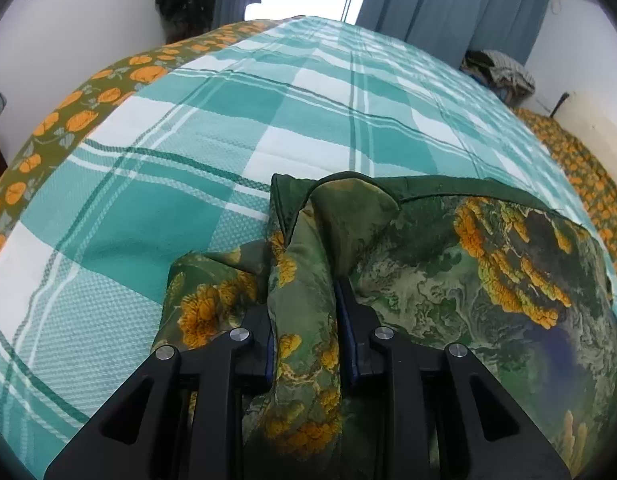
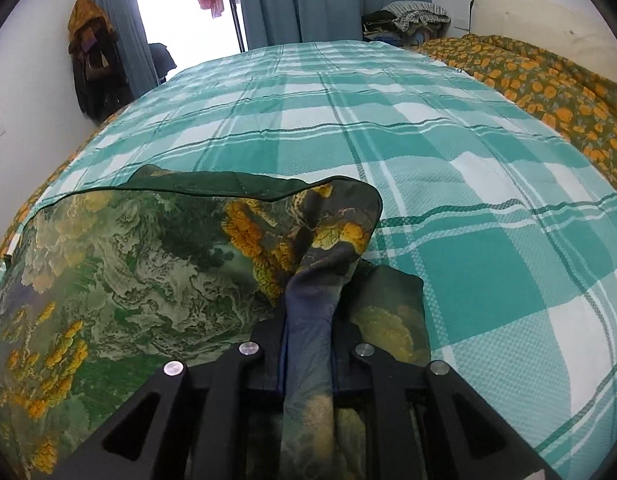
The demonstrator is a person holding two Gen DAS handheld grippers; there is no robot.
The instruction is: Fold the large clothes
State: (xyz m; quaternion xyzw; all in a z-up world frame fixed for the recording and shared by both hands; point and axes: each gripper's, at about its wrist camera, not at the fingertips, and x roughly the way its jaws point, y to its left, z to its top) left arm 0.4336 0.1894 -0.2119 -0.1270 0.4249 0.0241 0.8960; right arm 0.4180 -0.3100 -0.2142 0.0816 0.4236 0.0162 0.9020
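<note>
Nearest the lens in the left wrist view, the black linkage arms with their silver pivot pins frame the left gripper (image 1: 304, 312), whose jaws are clenched on a bunched ridge of the green printed garment (image 1: 448, 280). In the right wrist view the right gripper (image 2: 308, 320) is likewise clamped on a rolled tuck of the same cloth, here showing a bluish patch, rising toward 12 o'clock between the jaws.

The garment lies at the near edge of the bed, on the teal and white checked bedsheet (image 2: 448, 152). It spreads toward 3 o'clock in the left view and toward 9 o'clock in the right view, so the two grips appear to hold opposite ends of one edge.

To do this step well, I judge both grips should travel together, keeping the edge taut and level between them, then carry it over so the dark hemmed border meets the opposite side squarely. Uneven pull would likely skew the fold.

The fabric looks thin, silky and slippery, with a marbled green ground, clusters of orange-yellow blossoms and a dark green piped hem; it puckers into soft rounded folds. The sheet beneath is a coarser waffle-like weave. An olive bedspread with orange flowers (image 2: 548, 76) shows at 2 o'clock in the right view.
</note>
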